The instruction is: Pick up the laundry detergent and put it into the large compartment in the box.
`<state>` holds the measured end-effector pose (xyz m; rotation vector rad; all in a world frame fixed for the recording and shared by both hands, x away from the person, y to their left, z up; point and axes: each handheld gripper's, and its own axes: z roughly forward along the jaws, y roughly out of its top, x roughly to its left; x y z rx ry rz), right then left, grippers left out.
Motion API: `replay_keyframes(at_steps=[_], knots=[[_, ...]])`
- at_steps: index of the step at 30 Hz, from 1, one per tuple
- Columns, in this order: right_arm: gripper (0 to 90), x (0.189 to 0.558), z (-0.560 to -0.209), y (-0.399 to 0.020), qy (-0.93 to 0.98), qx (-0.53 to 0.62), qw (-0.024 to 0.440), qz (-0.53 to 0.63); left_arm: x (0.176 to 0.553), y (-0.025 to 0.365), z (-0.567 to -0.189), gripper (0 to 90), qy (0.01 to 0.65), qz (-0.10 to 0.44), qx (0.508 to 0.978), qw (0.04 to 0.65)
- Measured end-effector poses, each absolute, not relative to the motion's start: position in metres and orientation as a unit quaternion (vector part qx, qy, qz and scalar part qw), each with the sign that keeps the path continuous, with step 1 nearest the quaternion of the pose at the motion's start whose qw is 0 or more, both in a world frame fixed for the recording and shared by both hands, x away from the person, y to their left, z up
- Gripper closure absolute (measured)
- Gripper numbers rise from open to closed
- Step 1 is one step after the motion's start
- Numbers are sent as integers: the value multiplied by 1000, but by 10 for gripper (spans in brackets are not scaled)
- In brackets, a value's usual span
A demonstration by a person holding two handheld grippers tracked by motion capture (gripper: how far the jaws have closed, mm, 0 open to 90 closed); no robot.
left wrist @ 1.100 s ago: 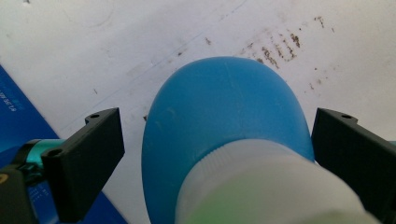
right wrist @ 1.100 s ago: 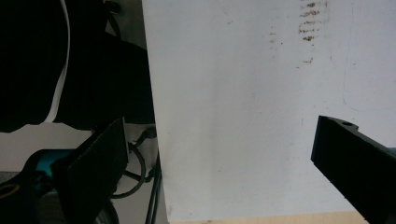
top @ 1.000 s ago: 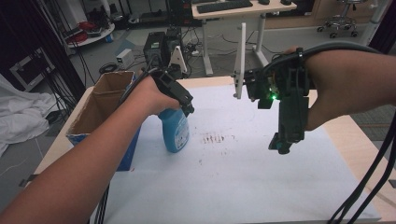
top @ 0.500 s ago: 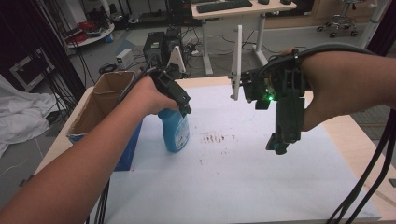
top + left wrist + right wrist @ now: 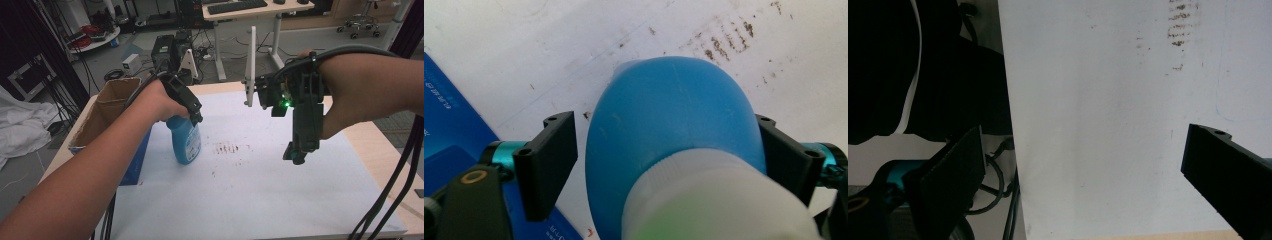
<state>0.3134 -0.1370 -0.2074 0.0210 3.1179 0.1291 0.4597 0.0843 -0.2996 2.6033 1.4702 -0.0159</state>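
The blue spray bottle [image 5: 185, 142] stands upright on the white sheet [image 5: 250, 190] toward the desk's left edge, long axis vertical, neck up and base down on the sheet. The left gripper [image 5: 192, 112] comes down over its top, and in the left gripper view the jaws sit either side of the rounded blue shoulder [image 5: 674, 125]: the right jaw seems to touch it, while a gap shows at the left jaw, so the grip is not fully clamped. That view also shows the white collar [image 5: 704, 195] of the bottle's neck close to the lens, plus a blue printed sheet [image 5: 454, 130] lying at the left. From the high view, a paler label shows on the bottle's side and a brown cardboard box [image 5: 107, 112] stands just beside it at the left edge. Brown smudges [image 5: 231, 148] mark the sheet between bottle and right gripper [image 5: 296, 156]. The right gripper hangs above the sheet's right half, pointing down; the right gripper view shows its jaws spread wide with nothing between them, over the sheet's edge [image 5: 1013, 150].
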Motion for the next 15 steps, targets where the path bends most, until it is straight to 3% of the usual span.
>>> replay_keyframes(at_steps=[15], knots=[[32,314,-209,-142,999,13,10,43,460,82,-301,255,489,-10,869,74]])
